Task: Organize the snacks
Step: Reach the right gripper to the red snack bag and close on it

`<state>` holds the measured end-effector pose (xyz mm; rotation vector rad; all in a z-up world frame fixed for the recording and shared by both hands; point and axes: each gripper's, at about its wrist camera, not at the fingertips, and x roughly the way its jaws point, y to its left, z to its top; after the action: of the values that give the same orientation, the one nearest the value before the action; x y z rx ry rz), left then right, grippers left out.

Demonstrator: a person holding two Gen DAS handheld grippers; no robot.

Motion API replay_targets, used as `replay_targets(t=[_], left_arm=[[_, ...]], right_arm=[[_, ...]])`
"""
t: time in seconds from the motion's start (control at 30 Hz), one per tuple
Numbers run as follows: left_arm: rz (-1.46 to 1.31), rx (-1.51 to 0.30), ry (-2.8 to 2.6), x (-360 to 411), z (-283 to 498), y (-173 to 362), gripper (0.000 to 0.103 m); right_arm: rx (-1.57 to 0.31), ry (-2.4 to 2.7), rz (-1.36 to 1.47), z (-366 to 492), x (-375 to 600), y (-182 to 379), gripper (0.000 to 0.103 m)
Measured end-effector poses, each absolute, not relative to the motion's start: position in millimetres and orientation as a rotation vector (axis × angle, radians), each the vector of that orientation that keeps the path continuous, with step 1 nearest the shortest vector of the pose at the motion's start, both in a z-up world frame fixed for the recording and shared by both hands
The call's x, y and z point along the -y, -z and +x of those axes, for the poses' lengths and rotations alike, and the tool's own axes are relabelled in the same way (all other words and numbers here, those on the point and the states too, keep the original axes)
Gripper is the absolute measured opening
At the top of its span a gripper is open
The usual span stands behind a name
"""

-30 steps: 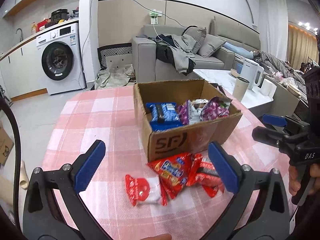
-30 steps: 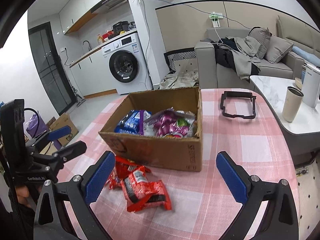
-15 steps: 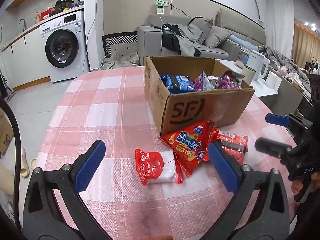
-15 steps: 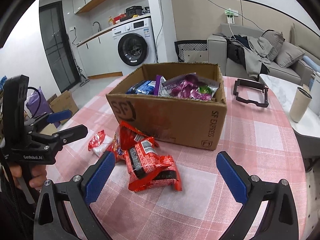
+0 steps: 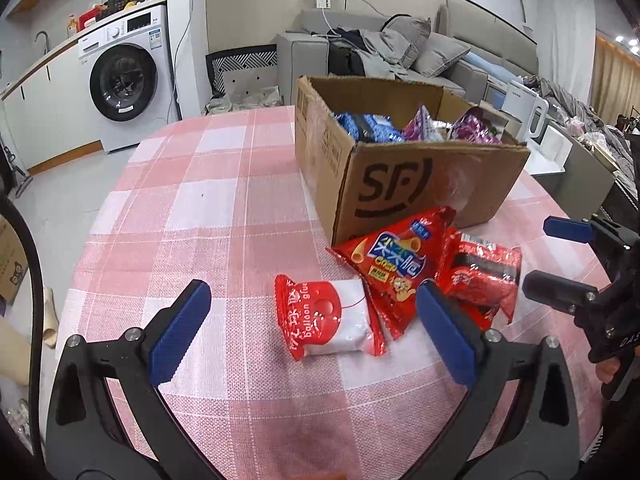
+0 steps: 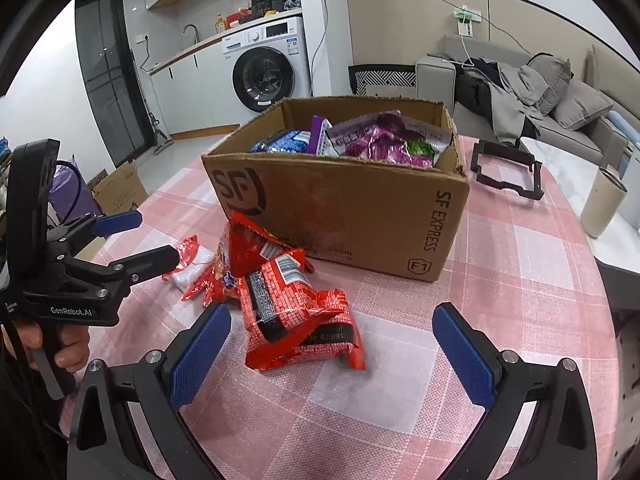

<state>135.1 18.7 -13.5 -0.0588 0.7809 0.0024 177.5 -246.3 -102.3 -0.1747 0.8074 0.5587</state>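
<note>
— We've got the cardboard box (image 5: 420, 184) on the desk (image 5: 224, 208), three red snack packets (image 6: 296, 308) lying loose just in front of it.

— Both tools, left tool (image 5: 316, 336) and right tool (image 6: 332, 356), spread wide, holding nothing; next we close on one packet and lift it in, we'd say.

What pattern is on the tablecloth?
Pink and white checks on the tablecloth, clearest in the left wrist view.

1. The left gripper (image 5: 312, 324) is held low and level, its 2 blue-padded fingers (image 5: 178, 338) spread wide apart, gripping nothing.
2. The right gripper (image 6: 332, 354) matches it, jaws wide and empty.
3. A hand (image 6: 60, 344) grips the left handle.
</note>
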Motion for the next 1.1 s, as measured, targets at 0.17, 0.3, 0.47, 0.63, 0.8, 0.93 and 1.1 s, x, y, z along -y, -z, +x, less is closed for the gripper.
replay_targets(t=[0.17, 0.3, 0.47, 0.63, 0.8, 0.93, 1.1], left_arm=[[-0.053, -0.809, -0.008, -19.9, 141.0, 25.1, 0.102], [-0.057, -0.834, -0.017, -23.5, 147.2, 35.7, 0.102], [-0.072, -0.872, -0.016, -28.3, 153.2, 47.7, 0.102], [-0.074, -0.892, -0.025, -30.6, 159.2, 54.0, 0.102], [-0.074, -0.906, -0.031, -33.0, 165.5, 62.5, 0.102], [-0.073, -0.915, -0.029, -33.8, 171.2, 68.1, 0.098], [-0.062, -0.916, -0.006, -30.0, 172.5, 70.0, 0.085]], right_arm=[[-0.825, -0.557, -0.176, 180.1, 246.5, 110.0, 0.103], [-0.832, -0.554, -0.177, 183.1, 245.5, 113.8, 0.103], [-0.84, -0.555, -0.173, 185.5, 243.4, 117.5, 0.103], [-0.844, -0.542, -0.16, 187.3, 245.2, 118.0, 0.103], [-0.844, -0.531, -0.151, 189.7, 244.3, 121.0, 0.103], [-0.829, -0.552, -0.147, 188.5, 237.6, 120.9, 0.103], [-0.826, -0.577, -0.16, 186.0, 225.4, 125.0, 0.102]])
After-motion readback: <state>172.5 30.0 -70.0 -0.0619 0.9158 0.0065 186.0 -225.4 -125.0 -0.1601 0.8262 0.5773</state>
